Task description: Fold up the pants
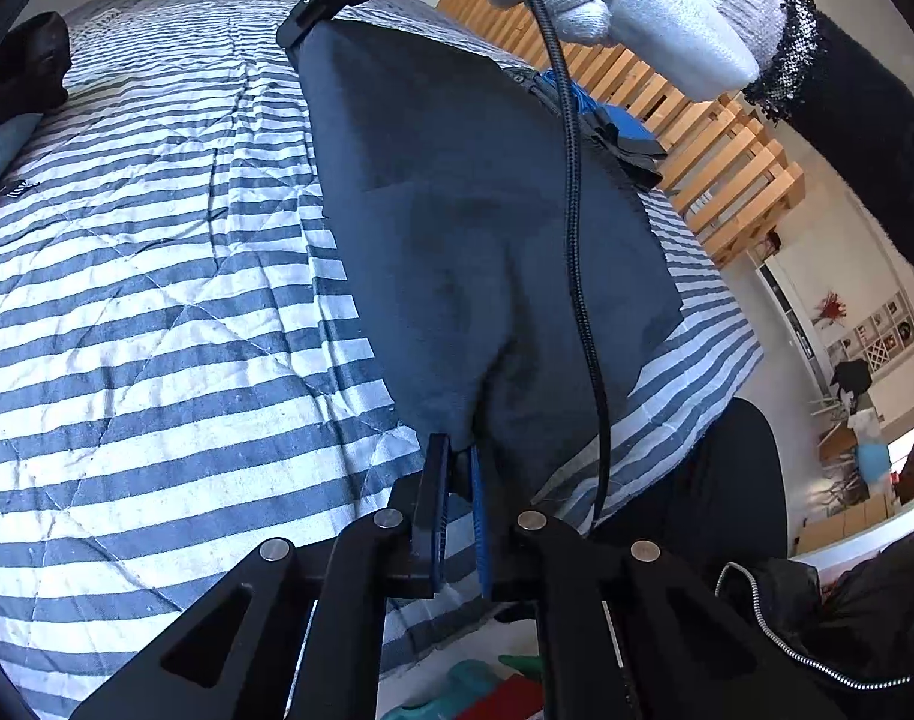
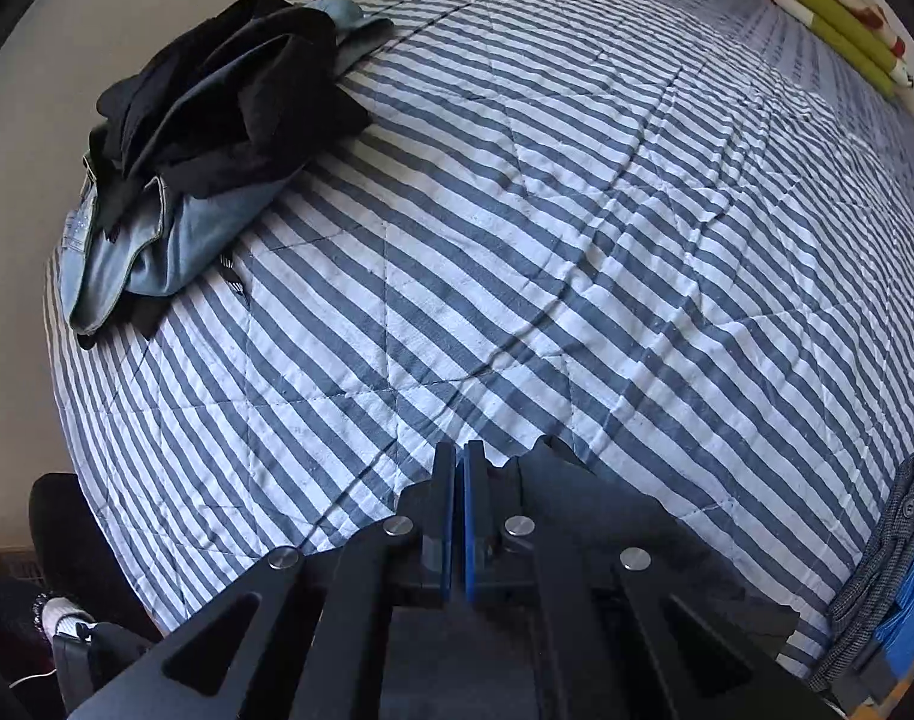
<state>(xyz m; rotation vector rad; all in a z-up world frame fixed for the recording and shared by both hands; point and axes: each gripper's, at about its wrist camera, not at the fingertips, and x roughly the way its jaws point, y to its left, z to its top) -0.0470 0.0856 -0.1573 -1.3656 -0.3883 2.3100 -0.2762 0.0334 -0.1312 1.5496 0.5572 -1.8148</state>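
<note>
Dark grey soft cloth pants [image 1: 457,192] hang stretched between our two tongs, lifted above the blue and white striped quilt [image 1: 157,240] on the bed. Our left tongs [image 1: 457,468] are pinched on one bunched corner of the pants. Our right tongs [image 1: 304,24], held by a hand in a white knit glove [image 1: 607,0], are pinched on the far corner. From the right wrist, those tongs [image 2: 460,480] look squeezed almost flat, with dark cloth beside them.

We think the pants are light and floppy. They will sag and crease, so the corners and edges are the best places to hold. A pile of black and pale blue clothes [image 2: 205,138] lies well apart, near the bed's edge.
</note>
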